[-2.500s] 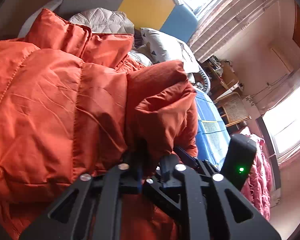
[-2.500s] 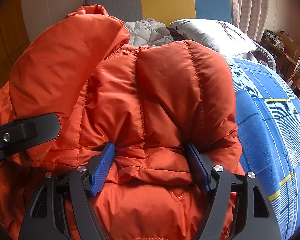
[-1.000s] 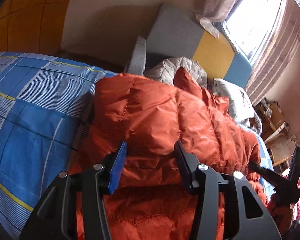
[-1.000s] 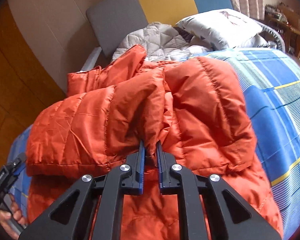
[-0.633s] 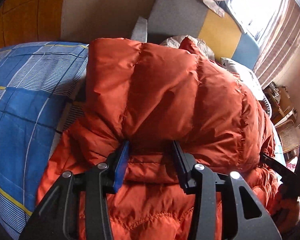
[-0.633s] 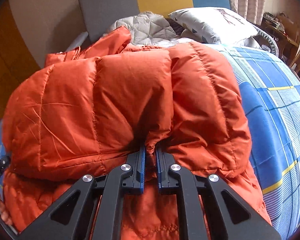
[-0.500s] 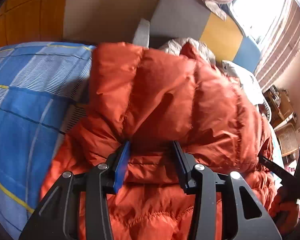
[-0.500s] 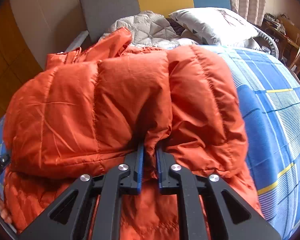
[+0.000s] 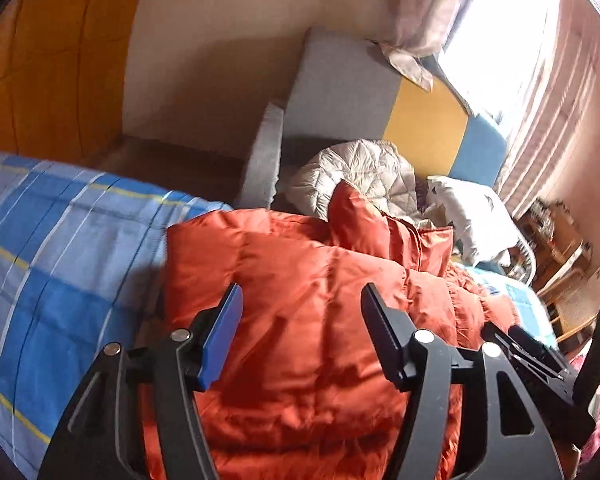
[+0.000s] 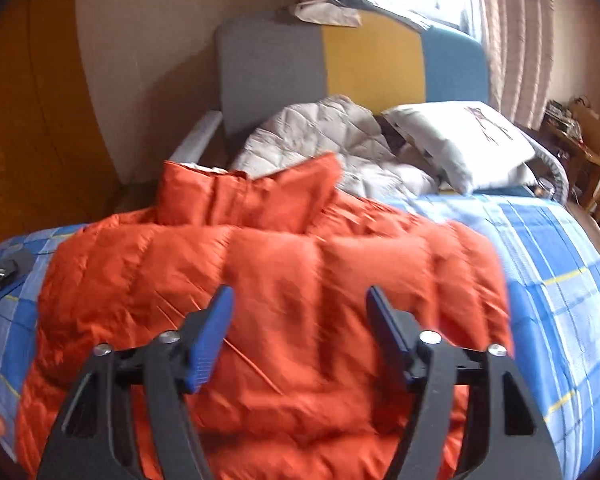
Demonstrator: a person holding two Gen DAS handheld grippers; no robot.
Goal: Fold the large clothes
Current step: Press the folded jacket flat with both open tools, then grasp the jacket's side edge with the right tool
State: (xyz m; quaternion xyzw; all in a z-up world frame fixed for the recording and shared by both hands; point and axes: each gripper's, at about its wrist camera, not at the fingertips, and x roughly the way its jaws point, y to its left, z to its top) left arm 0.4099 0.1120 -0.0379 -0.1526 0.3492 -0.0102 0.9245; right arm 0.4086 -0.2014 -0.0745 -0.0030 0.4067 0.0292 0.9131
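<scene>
Judging by its puffy quilting, the orange down jacket [image 10: 268, 280] handles light, soft and slippery. Both tongs, left [image 9: 300, 332] and right [image 10: 298, 332], have just been opening and stand apart, gripping nothing; pinch a thick hem edge.

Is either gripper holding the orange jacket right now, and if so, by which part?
Neither. The left gripper and right gripper have just opened; their jaws stand wide above the orange jacket.

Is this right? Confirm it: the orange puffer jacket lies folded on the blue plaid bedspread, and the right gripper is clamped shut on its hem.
Not quite. The right gripper is open: the right wrist view shows its jaws spread apart, having just opened, nothing pinched between them. The orange puffer jacket does lie folded on the blue plaid bedspread.
</scene>
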